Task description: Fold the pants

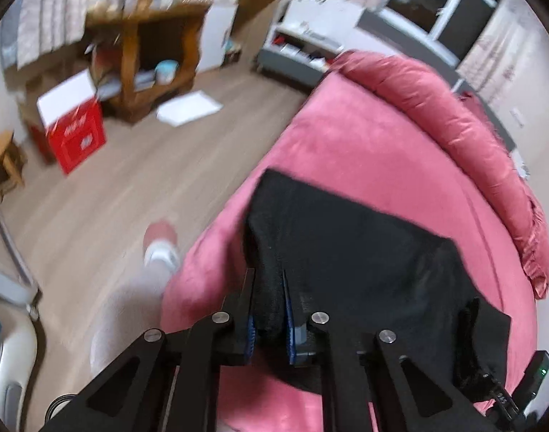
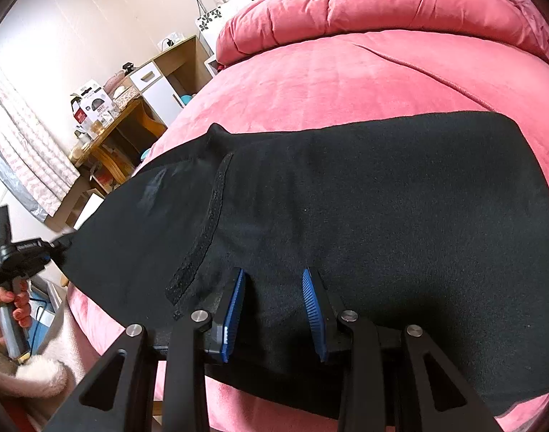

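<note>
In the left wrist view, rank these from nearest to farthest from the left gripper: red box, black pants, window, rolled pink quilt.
1. Black pants: pinched in the left gripper, spread on the bed.
2. Rolled pink quilt: along the bed's far edge, upper right.
3. Red box: on the floor, far left.
4. Window: on the far wall, top right.

no text legible, box labels [image 2: 91, 106] too blurred
</note>
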`<act>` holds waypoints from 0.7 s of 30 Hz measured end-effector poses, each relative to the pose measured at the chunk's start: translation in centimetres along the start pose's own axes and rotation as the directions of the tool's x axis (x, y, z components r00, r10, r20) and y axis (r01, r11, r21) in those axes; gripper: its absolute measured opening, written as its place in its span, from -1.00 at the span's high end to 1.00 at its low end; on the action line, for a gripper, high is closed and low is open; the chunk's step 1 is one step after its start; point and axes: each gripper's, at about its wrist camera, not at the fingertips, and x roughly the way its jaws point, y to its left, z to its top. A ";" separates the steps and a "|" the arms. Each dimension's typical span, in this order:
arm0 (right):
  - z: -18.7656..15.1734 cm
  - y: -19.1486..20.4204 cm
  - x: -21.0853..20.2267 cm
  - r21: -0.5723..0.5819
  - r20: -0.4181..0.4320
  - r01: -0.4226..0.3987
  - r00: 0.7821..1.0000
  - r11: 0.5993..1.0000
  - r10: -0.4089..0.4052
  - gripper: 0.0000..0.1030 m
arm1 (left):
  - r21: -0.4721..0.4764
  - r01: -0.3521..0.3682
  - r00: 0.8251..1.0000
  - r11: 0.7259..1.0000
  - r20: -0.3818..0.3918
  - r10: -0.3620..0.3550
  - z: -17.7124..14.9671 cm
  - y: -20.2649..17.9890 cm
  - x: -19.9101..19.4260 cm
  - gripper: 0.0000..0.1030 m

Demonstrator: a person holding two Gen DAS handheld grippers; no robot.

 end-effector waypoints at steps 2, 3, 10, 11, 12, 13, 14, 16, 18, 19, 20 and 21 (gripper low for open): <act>0.1 -0.2 0.0 0.002 0.000 -0.003 1.000 1.000 0.003 0.34 | 0.028 0.020 0.999 0.999 0.039 -0.022 0.1 -1.2 -1.0 0.77; 0.1 -0.2 -0.1 0.003 0.000 -0.004 1.000 1.000 0.004 0.34 | 0.041 0.035 0.998 0.999 0.056 -0.038 0.2 -1.8 -1.6 0.77; 0.9 -0.5 -0.8 0.020 -0.019 -0.042 0.999 0.999 0.042 0.16 | 0.146 0.220 0.965 0.965 0.114 -0.237 1.3 -7.6 -5.5 0.79; 1.1 -0.5 -1.1 0.013 -0.014 -0.032 0.999 0.999 0.032 0.12 | 0.163 0.244 0.957 0.956 0.118 -0.264 1.4 -8.5 -6.0 0.80; 1.4 -0.5 -1.5 0.007 -0.006 -0.021 1.000 1.000 0.021 0.08 | 0.183 0.273 0.947 0.944 0.119 -0.297 1.6 -9.4 -6.6 0.81; 1.7 -0.7 -2.0 0.004 0.006 -0.015 1.000 1.000 0.015 0.07 | 0.216 0.305 0.935 0.927 0.117 -0.335 1.7 -10.8 -7.1 0.81; 1.8 -0.8 -2.4 0.008 0.015 -0.014 1.000 1.000 0.014 0.05 | 0.245 0.325 0.926 0.913 0.114 -0.361 1.7 -12.0 -7.6 0.82; 2.2 -1.6 -3.4 0.032 0.037 -0.012 0.999 0.999 0.011 0.02 | 0.300 0.366 0.908 0.881 0.094 -0.409 1.5 -14.3 -8.0 0.82; 2.5 -2.4 -4.3 0.058 0.058 -0.014 0.998 0.998 0.011 0.01 | 0.354 0.406 0.887 0.842 0.068 -0.456 0.8 -16.8 -8.5 0.82; 2.5 -2.8 -4.6 0.067 0.067 -0.014 0.998 0.998 0.009 0.01 | 0.381 0.431 0.875 0.818 0.045 -0.482 0.3 -18.1 -8.5 0.82; 2.6 -3.2 -5.0 0.078 0.076 -0.013 0.997 0.997 0.007 0.01 | 0.403 0.451 0.865 0.797 0.021 -0.501 -0.2 -19.3 -8.5 0.82; 2.5 -3.3 -5.3 0.088 0.084 -0.014 0.996 0.996 0.007 0.01 | 0.428 0.478 0.852 0.767 -0.012 -0.524 -1.0 -20.9 -8.3 0.82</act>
